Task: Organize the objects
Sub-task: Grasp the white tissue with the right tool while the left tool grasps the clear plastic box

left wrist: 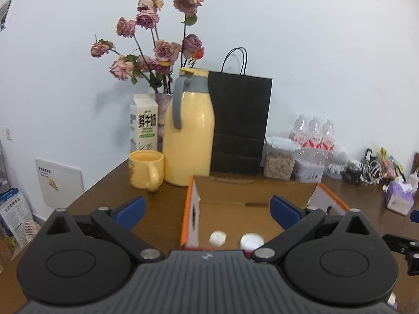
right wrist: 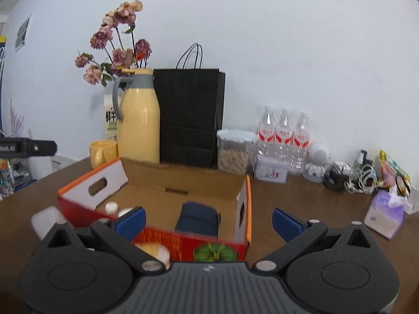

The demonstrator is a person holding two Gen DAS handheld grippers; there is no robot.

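An open cardboard box (left wrist: 235,191) with orange edges and red outer sides sits on the brown table; it also shows in the right wrist view (right wrist: 183,183). Inside lie two small white round objects (left wrist: 217,237) (left wrist: 252,240) and a dark blue rolled item (right wrist: 197,217). My left gripper (left wrist: 208,208) is open and empty over the box's left wall. My right gripper (right wrist: 208,221) is open and empty above the box's near wall. A white object (right wrist: 47,219) lies outside the box at its left corner.
A yellow thermos (left wrist: 189,130), yellow mug (left wrist: 145,168), milk carton (left wrist: 143,123), dried roses and a black paper bag (left wrist: 239,123) stand behind the box. A cereal container (right wrist: 234,151), water bottles (right wrist: 284,133), a small tin, cables and a tissue pack (right wrist: 385,214) are to the right.
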